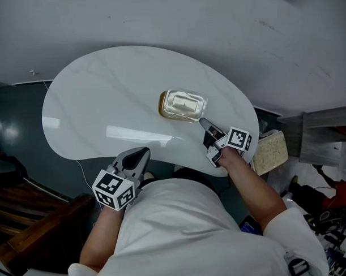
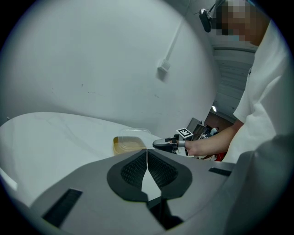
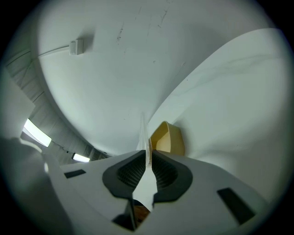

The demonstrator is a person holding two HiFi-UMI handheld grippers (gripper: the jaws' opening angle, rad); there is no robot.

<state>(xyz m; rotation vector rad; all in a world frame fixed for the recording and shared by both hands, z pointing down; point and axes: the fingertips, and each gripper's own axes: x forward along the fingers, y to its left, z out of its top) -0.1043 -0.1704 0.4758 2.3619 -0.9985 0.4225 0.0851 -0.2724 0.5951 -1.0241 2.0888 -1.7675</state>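
The right gripper point(image 3: 148, 160) is clenched on the thin edge of a clear lid point(image 3: 144, 133), which runs up from between its pads beside the tan box point(image 3: 169, 140) it belongs to. In the head view this gripper point(image 1: 205, 123) meets the near right corner of the lidded box point(image 1: 183, 106), which stands on the white table point(image 1: 98, 97) towards its right side; what the box holds cannot be made out. The left gripper point(image 2: 147, 158) has its jaws pressed together on nothing and hangs at the table's near edge point(image 1: 143, 154), well apart from the box point(image 2: 128, 144).
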